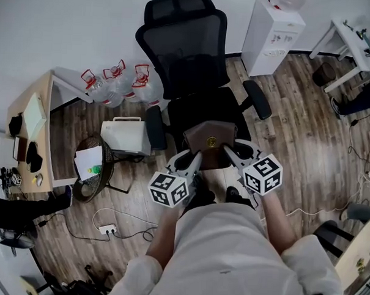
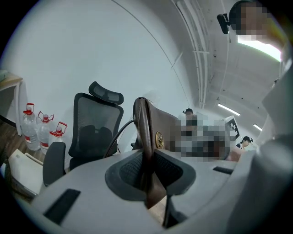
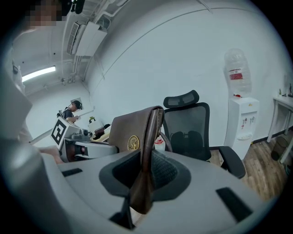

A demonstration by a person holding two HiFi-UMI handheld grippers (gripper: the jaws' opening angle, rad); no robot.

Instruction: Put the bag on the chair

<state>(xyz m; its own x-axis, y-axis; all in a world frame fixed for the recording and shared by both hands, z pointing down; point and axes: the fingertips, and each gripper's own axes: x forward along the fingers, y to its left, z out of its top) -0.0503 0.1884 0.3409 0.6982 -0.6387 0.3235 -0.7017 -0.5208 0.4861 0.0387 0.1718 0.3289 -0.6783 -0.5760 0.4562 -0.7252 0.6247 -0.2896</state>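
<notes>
Two grips: left gripper (image 1: 192,161) and right gripper (image 1: 232,155) each clamp one edge of the bag (image 1: 210,137), so I hold it upright and balanced at the chair (image 1: 189,58) seat.

1. We see bright, even light in the head view; the wooden floor (image 1: 314,137) carries a pale sheen.
2. Ceiling light strips (image 2: 258,45) glow in both gripper views.
3. There the edges bend strongly and turn black; the bag (image 2: 153,128) looks soft at its nearest part.
</notes>
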